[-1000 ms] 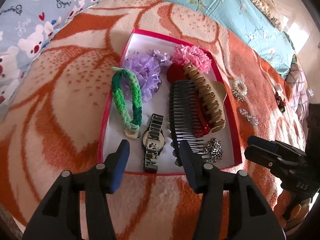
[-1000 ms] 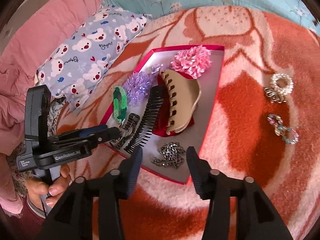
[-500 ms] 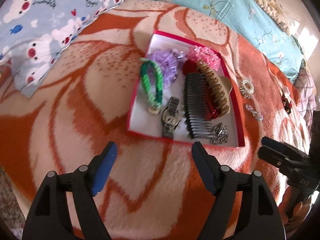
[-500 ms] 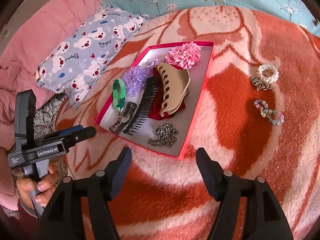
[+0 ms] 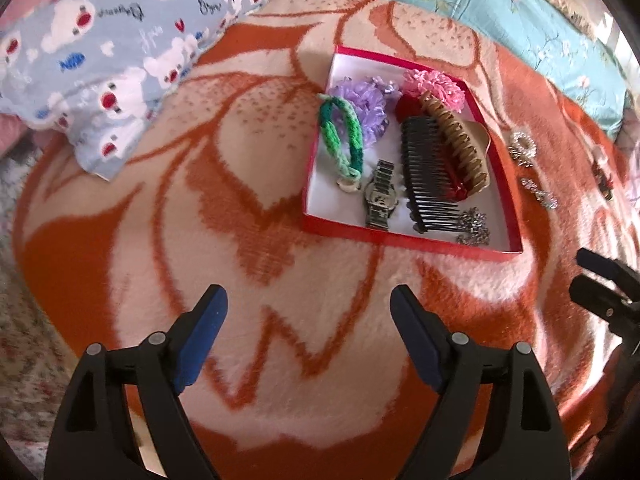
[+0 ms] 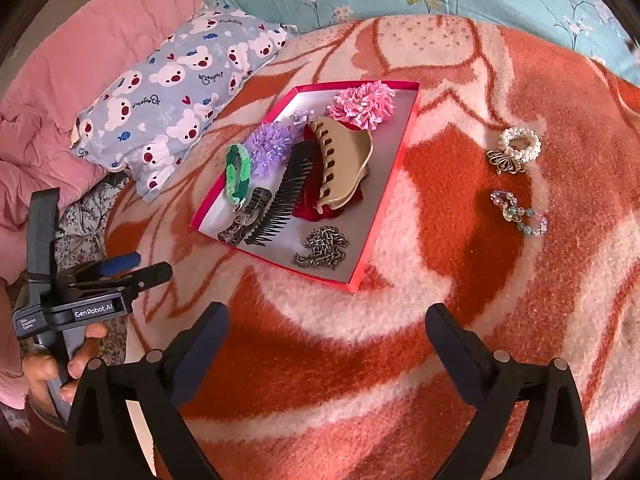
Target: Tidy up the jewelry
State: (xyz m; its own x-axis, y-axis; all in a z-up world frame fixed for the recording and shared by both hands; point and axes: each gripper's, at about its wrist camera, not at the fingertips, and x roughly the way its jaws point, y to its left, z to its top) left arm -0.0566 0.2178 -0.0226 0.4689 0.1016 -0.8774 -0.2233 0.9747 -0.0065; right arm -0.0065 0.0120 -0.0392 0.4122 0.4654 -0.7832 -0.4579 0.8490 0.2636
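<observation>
I hold my left gripper [image 5: 308,308] above the near part of the blanket [image 5: 280,280], short of the box [image 5: 404,236], fingers spread wide with nothing between them. In the right wrist view the same tool sits low at the blanket's left edge, my hand [image 6: 56,368] wrapped round its grip from below, its fingers pointing toward the box's near left corner.

My right gripper [image 6: 328,324] hovers over the blanket's near edge too, its jaws wide apart and empty, aimed past the box's near right corner.

The box lies near the middle of the blanket, its red rim on the pile. Inside, along the left wall, is the green band [image 5: 340,136], with the watch [image 5: 380,196] just beside its near end. The purple scrunchie [image 5: 364,104] and pink scrunchie [image 5: 436,84] sit at the far end. The black comb [image 5: 428,176] runs lengthwise down the middle, the tan claw clip [image 5: 456,140] beside it on a red item. The chain [image 6: 324,248] rests at the near right corner.

Outside the box, toward the blanket's right edge, lie the pearl bracelet [image 6: 518,148] and, nearer to me, the bead bracelet [image 6: 518,212], close to each other and well apart from both grippers.

A bear-print pillow [image 6: 176,100] lies off the far left corner.
</observation>
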